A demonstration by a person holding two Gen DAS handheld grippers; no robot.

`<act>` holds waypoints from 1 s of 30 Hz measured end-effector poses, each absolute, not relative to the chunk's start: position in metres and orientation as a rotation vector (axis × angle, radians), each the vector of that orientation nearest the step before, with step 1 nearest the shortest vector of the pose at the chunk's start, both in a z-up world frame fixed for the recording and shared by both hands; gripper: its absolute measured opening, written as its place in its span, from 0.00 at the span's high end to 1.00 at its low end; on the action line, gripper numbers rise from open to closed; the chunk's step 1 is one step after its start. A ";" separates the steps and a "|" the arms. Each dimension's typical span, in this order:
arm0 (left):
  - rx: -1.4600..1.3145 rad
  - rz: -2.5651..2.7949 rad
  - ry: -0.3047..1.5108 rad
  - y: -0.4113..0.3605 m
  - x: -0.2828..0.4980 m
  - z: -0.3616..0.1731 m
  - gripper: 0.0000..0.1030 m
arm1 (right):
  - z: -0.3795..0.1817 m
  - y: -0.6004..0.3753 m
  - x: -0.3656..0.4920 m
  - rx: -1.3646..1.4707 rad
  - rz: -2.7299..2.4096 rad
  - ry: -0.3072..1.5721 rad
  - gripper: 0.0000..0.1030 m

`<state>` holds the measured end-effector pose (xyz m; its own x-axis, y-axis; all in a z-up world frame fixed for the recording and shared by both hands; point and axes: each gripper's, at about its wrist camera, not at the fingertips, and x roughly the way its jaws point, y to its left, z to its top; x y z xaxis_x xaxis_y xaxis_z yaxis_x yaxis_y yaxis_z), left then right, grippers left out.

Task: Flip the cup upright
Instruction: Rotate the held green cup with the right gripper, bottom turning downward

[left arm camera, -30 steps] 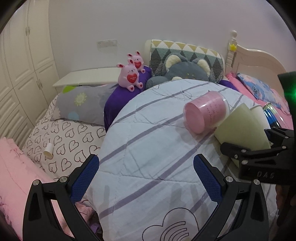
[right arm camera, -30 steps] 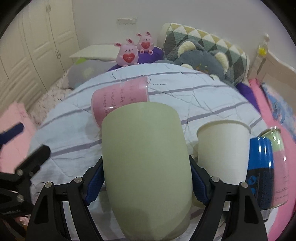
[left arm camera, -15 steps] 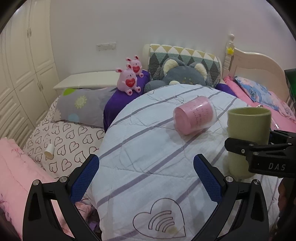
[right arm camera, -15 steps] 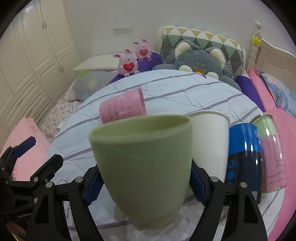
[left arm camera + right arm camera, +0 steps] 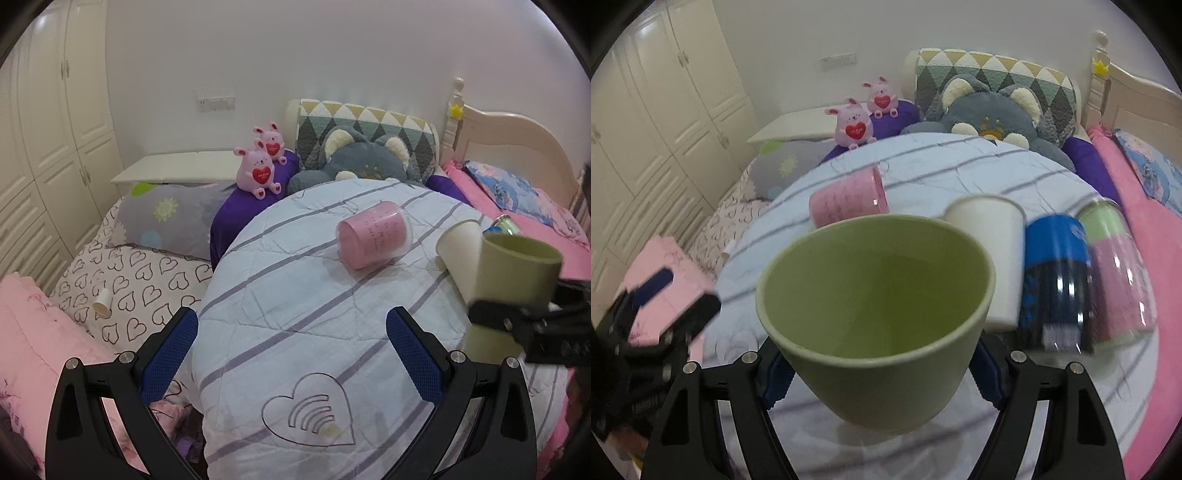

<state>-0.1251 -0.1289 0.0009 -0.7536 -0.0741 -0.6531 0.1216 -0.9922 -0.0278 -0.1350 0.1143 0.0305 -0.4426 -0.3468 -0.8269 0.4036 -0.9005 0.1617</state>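
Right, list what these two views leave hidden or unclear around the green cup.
- Green cup base: the right view hides it behind the cup's own wall; in the left view the right tongs cross the lower part. Whether it touches the quilt cannot be told.
- Blue can: blurred in the right view, only a sliver behind the paper cup in the left.
- Pink cup writing: too small to read.
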 end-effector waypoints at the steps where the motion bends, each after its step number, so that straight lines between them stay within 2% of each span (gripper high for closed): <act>1: 1.055 -2.854 0.102 -0.125 -0.122 0.002 0.00 | 0.031 0.118 -0.128 1.337 -2.337 0.078 0.23; 7: 1.084 -2.910 0.061 -0.097 -0.098 0.002 0.00 | 0.028 0.148 -0.092 1.449 -2.278 0.011 0.23; 13: 1.111 -2.943 0.091 -0.080 -0.082 0.001 0.00 | 0.025 0.164 -0.068 1.514 -2.300 0.065 0.22; 30: 1.161 -2.903 0.092 -0.057 -0.080 -0.007 0.00 | -0.015 0.171 -0.083 1.509 -2.263 -0.069 0.23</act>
<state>-0.0798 -0.0567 -0.0066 -0.7244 0.0095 -0.6893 0.0342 -0.9982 -0.0498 -0.0831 0.1714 -0.0149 -0.3247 -0.3666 -0.8719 0.3125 -0.9117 0.2669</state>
